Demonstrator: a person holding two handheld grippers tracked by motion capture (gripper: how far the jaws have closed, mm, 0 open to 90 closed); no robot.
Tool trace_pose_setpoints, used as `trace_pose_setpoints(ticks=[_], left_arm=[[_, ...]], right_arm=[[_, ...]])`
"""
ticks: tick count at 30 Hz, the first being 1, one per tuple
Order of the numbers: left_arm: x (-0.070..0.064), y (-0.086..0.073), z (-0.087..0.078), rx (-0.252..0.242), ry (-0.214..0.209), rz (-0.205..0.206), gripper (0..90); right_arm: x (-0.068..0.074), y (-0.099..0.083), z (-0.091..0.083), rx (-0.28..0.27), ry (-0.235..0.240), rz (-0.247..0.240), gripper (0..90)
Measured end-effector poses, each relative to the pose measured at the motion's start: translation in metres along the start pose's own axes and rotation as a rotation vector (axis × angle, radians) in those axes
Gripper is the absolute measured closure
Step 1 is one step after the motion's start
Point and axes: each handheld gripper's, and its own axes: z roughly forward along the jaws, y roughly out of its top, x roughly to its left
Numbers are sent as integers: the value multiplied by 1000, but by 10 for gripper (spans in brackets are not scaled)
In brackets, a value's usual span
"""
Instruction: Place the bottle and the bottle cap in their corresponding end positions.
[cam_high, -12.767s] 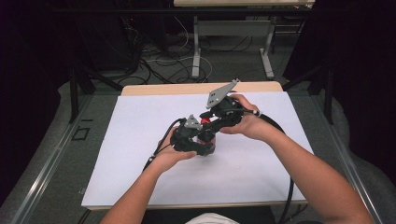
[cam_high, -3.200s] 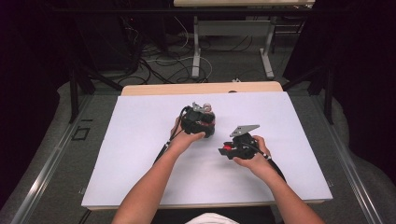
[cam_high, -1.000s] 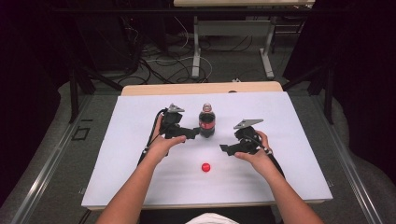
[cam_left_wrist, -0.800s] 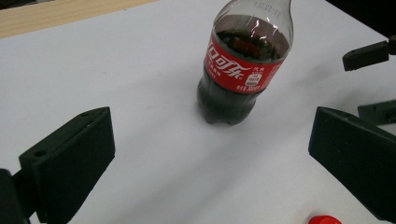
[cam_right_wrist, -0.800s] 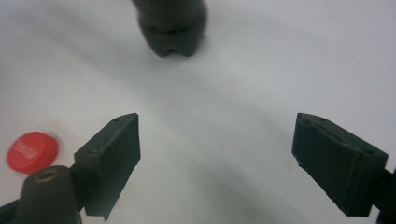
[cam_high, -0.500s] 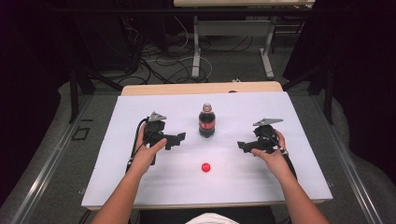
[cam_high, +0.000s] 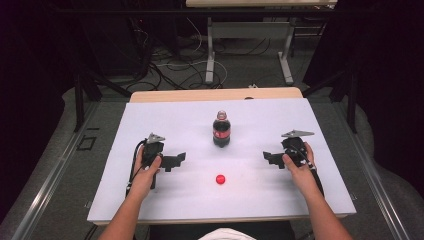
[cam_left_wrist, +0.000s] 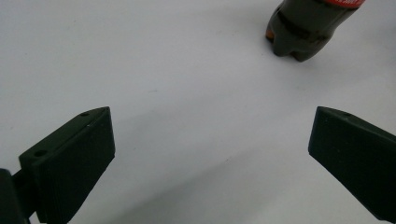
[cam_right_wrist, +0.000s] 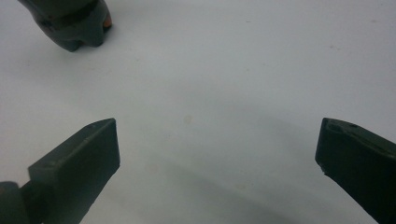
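A small dark cola bottle (cam_high: 221, 130) with a red label stands upright and uncapped at the middle of the white table. Its red cap (cam_high: 220, 179) lies on the table in front of it. My left gripper (cam_high: 176, 161) rests at the left, open and holding nothing, and its jaws point right. In the left gripper view the bottle's base (cam_left_wrist: 299, 35) sits at the upper right, well beyond the jaws. My right gripper (cam_high: 270, 158) rests at the right, open and holding nothing, jaws pointing left. The right gripper view has the bottle's base (cam_right_wrist: 74, 25) at the upper left.
The white table top (cam_high: 150, 120) ends in a wooden strip (cam_high: 175, 95) at the far side. Beyond it stand table legs (cam_high: 210, 55) and loose cables (cam_high: 170, 65) on the floor. A dark metal rail (cam_high: 50, 185) runs along the left.
Both grippers have drawn apart, away from the bottle, and lowered to the table at left and right. Earlier they held the bottle together; the cap now lies loose.
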Motion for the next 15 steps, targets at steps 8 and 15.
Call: trace_pose_setpoints(ticks=[8,15], left_arm=[[8,-2,-2,-10,22,-41,6],[13,-3,-1,3,28,-52,6]], right_arm=[[-7,-4,2,1,-21,18,0],[-9,-6,3,11,-28,15,0]])
